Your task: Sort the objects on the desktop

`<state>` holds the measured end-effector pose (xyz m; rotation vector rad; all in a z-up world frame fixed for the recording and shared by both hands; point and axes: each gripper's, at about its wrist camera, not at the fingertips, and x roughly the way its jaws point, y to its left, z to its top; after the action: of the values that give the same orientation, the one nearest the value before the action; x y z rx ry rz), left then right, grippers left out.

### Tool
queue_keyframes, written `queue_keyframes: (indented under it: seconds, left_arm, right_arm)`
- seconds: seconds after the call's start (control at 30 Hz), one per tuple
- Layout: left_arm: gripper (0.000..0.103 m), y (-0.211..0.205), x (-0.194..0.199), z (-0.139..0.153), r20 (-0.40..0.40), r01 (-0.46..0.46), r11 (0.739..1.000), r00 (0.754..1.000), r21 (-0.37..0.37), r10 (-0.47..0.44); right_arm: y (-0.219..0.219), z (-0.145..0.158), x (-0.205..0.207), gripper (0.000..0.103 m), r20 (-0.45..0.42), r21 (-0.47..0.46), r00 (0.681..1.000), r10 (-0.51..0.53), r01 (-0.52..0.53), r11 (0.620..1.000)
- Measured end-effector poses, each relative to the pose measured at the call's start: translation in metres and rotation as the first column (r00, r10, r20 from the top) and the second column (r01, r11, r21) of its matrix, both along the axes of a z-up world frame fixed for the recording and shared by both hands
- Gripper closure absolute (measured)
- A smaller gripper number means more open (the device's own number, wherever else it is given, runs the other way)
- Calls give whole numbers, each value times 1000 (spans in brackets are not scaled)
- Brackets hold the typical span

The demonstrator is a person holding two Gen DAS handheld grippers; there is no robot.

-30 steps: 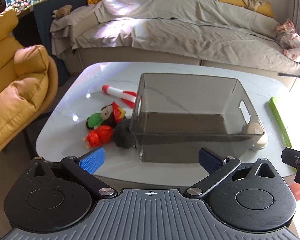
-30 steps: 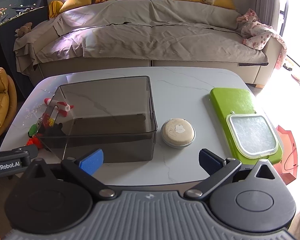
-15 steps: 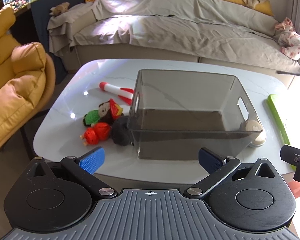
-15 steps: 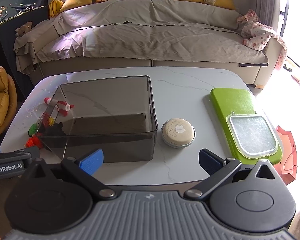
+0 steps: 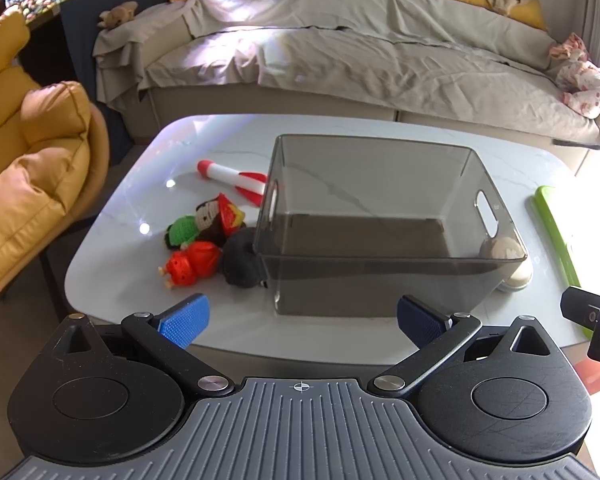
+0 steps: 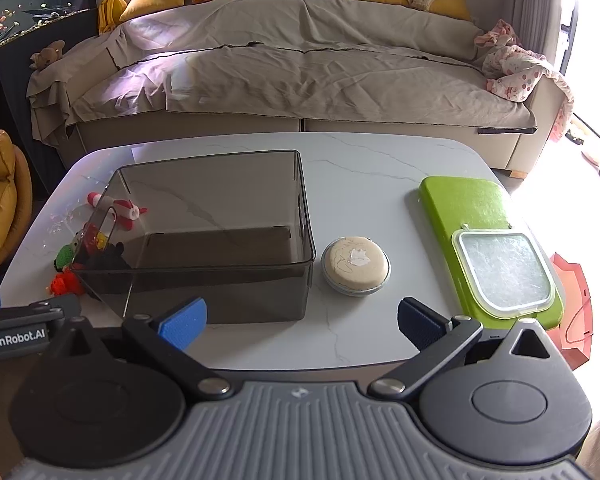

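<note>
An empty smoky clear bin [image 5: 380, 216] [image 6: 216, 236] stands mid-table. Left of it lie a red-and-white toy rocket [image 5: 232, 178] [image 6: 120, 208], a brown-and-green crochet doll [image 5: 204, 222], a red crochet toy [image 5: 192, 262] [image 6: 64, 282] and a dark round toy [image 5: 240, 264]. A round beige disc [image 6: 356, 264] [image 5: 512, 268] lies right of the bin. My left gripper [image 5: 300, 316] is open and empty before the table's near edge. My right gripper [image 6: 300, 320] is open and empty, near the front edge between the bin and the disc.
A green tray [image 6: 472, 216] with a clear lid [image 6: 504, 270] on it lies at the table's right. A covered sofa [image 6: 300, 76] stands behind the marble table [image 6: 372, 168]. A yellow armchair [image 5: 28, 168] is at the left.
The left gripper has drawn back a little from the table, so the bin and toys look farther away. The right gripper has hardly moved. Both stay open.
</note>
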<state>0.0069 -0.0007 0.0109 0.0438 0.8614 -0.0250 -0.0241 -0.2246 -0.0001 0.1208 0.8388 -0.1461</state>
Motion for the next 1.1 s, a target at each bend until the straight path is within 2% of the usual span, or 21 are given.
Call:
queue_keyframes:
  seconds: [0.4,1.1]
  left_arm:
    - [0,2,8,-5,-15,-4,1000,1000,1,4]
    - [0,7,51,-38,-81,10,1000,997,26,-8]
  right_arm:
    - [1,-6,7,0,-17,-5,1000,0,0,1000]
    - [-12,-35,51,0,-104,1,994,-27,28,1000]
